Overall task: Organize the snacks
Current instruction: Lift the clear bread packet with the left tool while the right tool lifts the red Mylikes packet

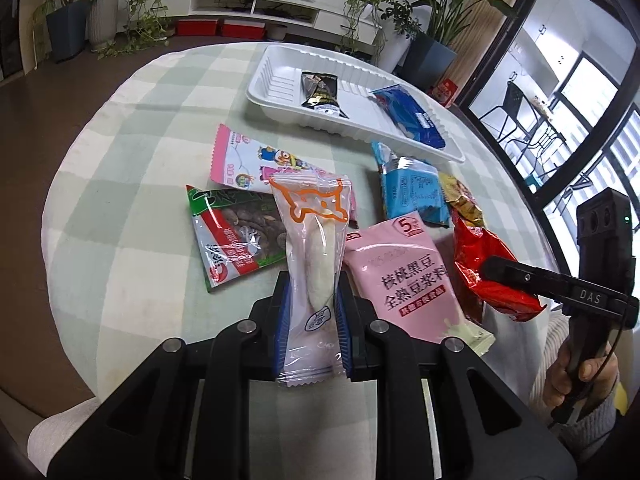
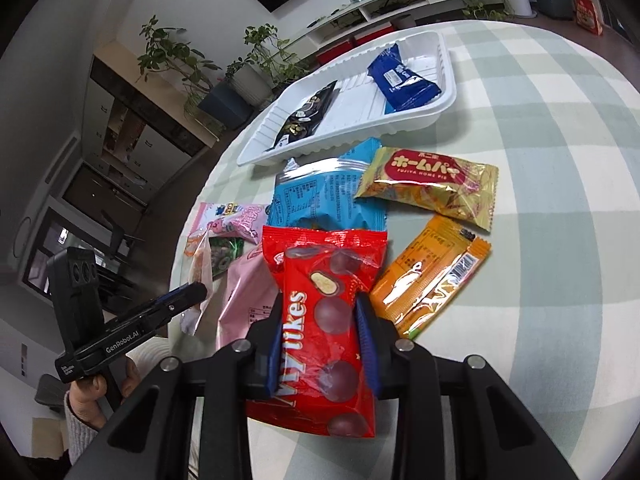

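My left gripper (image 1: pixel 311 300) is shut on a clear rice-cracker packet with an orange cat drawing (image 1: pixel 314 256), held above the table. My right gripper (image 2: pixel 322 320) is shut on a red chocolate-ball bag (image 2: pixel 324 320), also seen in the left wrist view (image 1: pixel 484 268). The white tray (image 1: pixel 280 76) at the table's far side holds a black packet (image 1: pixel 322 90) and a dark blue packet (image 1: pixel 412 114). The tray (image 2: pixel 436 108) shows in the right wrist view too.
Loose snacks lie on the green-checked tablecloth (image 1: pixel 132 208): a pink cartoon packet (image 1: pixel 256 160), a green-red nut packet (image 1: pixel 232 236), a pink soy-milk sachet (image 1: pixel 408 276), a light blue packet (image 2: pixel 320 204), a gold Home Pie packet (image 2: pixel 432 184), an orange packet (image 2: pixel 432 276).
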Available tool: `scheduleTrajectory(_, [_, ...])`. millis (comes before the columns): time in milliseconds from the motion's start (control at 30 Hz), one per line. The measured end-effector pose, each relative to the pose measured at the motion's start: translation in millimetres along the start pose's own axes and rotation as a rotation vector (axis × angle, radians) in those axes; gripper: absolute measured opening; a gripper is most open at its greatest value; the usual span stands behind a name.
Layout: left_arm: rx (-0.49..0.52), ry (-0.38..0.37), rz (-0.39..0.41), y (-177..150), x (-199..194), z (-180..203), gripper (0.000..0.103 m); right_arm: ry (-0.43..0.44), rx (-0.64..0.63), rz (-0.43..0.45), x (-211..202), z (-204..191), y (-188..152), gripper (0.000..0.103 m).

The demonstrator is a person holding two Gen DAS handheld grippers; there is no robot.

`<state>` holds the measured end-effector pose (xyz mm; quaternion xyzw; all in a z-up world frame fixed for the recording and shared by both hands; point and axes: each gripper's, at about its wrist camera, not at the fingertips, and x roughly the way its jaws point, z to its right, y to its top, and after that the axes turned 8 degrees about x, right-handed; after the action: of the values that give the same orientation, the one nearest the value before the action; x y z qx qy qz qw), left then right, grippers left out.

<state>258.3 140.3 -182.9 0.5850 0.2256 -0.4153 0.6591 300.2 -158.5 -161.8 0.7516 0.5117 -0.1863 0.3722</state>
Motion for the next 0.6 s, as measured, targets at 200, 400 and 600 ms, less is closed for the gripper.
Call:
scheduleTrajectory(200, [0.005, -0.029, 0.035, 10.5, -15.1, 6.2, 0.018, 0.041, 0.013, 0.028, -14.4, -5.2, 6.9, 0.035])
scheduleTrajectory(400, [0.018, -0.042, 0.057, 31.9, -20.4, 7.3, 0.018, 0.076, 0.021, 0.054, -23.7, -10.5, 23.7, 0.035])
scheduleTrajectory(600, [0.032, -0.054, 0.072, 57.3, -15.6, 6.8, 0.018, 0.099, 0.035, 0.085, -28.0, -9.2, 50.9, 0.035])
